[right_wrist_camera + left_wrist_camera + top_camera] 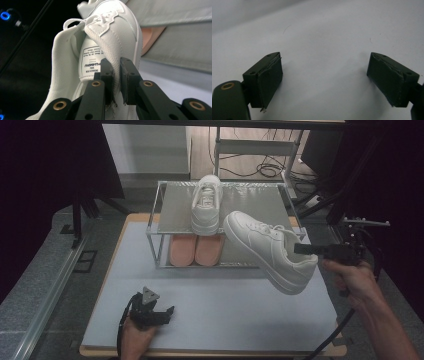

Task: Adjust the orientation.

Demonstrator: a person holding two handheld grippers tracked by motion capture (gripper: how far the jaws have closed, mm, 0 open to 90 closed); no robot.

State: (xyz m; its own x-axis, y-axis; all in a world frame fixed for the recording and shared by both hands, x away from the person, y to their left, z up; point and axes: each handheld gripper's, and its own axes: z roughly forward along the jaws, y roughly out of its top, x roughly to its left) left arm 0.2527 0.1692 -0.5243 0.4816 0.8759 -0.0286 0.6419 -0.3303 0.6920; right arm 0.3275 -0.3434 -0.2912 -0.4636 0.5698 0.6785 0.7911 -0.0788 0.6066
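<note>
High view: grey table mat (210, 315) with a two-tier clear-framed shoe rack (170, 210) at its far side; rack taken as landmark.
Held shoe: white leather lace-up sneaker (270, 252), off the mat, in the air at the rack's front right corner, toe toward the rack top, sole tilted down and to the right.
Right gripper (306, 249): just right of the rack's front right corner, held by the person's right hand (352, 277).
Right gripper view, grip: jaws nearly together, clamped on the sneaker's padded collar edge (115, 75), beside the printed tongue label (91, 61).
Second shoe: matching white sneaker (207, 205) on the rack's top shelf, toe toward the front edge.
Lower shelf: pair of pink insoles or soles (196, 249), side by side under the top shelf; exact item cannot be told.
Left gripper (167, 312): well in front of the rack, low on the mat's near left part.
Left gripper view, state: jaws spread wide, nothing between the pads (270, 80), bare mat beneath.
</note>
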